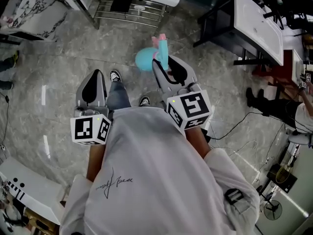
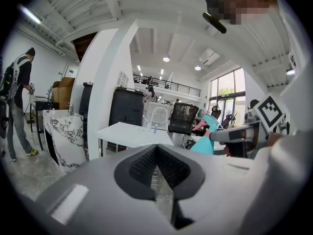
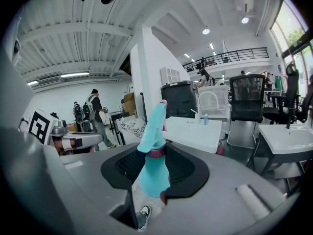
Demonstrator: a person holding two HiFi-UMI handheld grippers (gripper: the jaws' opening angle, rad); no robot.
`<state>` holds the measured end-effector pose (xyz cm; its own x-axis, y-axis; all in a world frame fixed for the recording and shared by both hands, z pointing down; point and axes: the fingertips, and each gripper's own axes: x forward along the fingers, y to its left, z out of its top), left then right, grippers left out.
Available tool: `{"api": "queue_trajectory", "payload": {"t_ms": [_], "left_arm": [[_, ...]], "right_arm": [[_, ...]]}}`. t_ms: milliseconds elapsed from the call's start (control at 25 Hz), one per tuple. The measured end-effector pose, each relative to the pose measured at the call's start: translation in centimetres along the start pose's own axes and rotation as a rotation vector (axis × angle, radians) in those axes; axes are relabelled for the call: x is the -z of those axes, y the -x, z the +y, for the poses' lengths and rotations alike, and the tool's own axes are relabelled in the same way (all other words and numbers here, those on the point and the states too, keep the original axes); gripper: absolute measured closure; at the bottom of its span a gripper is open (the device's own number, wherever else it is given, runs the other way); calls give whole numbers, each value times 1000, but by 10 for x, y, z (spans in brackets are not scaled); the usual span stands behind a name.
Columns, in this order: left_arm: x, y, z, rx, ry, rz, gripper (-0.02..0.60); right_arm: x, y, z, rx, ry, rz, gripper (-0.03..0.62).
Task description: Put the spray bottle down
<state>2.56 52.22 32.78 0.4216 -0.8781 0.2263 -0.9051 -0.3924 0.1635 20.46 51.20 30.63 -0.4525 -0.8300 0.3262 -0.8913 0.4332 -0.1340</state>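
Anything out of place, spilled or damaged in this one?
Nothing looks spilled or damaged. The only thing to note is that the teal plastic spray bottle with a pink collar is clamped in the right tongs over the grey stone floor, with no surface beneath it.

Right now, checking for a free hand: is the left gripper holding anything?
No, the left gripper has its jaws together on nothing; the spray bottle sits in the right gripper.
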Motion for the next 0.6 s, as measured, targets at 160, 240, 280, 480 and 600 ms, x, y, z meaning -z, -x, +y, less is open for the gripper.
{"api": "queue_trajectory", "payload": {"t_ms": [160, 240, 280, 480, 600], "left_arm": [[-5, -19, 23, 6, 5, 25, 575], [-9, -28, 35, 10, 6, 33, 575], [-11, -32, 42, 12, 7, 37, 575], [-19, -51, 69, 32, 18, 65, 575], [-25, -62, 87, 49, 16, 71, 575]], "right_arm": [[-11, -30, 0, 4, 4, 10, 474], [-17, -46, 1, 4, 2, 11, 474], [-21, -54, 2, 5, 0, 10, 474], [-37, -89, 7, 10, 0, 12, 474], [-48, -112, 12, 15, 3, 11, 474]]}}
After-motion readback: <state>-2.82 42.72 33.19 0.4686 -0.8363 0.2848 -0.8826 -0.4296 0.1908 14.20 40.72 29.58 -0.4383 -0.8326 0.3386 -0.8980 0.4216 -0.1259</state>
